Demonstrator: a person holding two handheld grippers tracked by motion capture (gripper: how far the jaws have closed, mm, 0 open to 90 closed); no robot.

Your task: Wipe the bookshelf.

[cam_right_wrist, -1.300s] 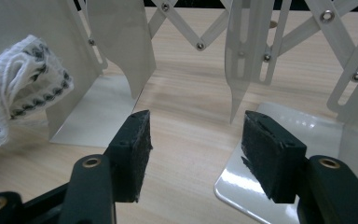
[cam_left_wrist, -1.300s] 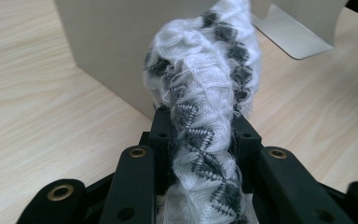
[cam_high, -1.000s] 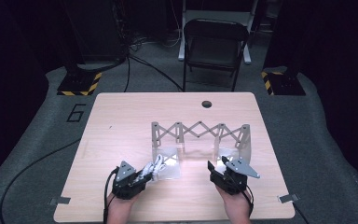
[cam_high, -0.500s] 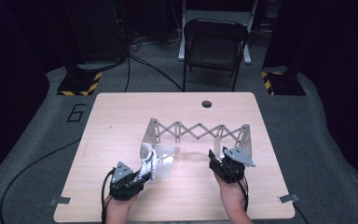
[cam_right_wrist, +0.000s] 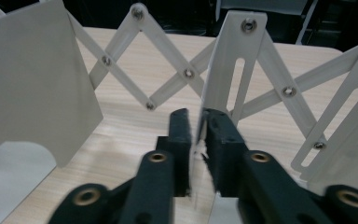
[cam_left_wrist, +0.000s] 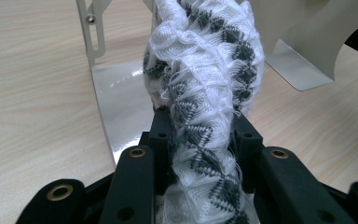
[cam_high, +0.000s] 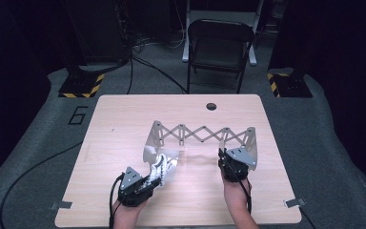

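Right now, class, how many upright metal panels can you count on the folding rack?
2 clearly: the left panel beside the sock, and the right panel, gripped by the right gripper. Others may be hidden edge-on along the rack.

a "6" is marked on the floor mat (cam_high: 78, 116).

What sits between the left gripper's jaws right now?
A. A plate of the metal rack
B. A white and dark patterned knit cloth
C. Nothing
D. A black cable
B: in the left gripper view the jaws of the left gripper press on a bunched white and dark patterned knit cloth, with the folding metal rack behind it.
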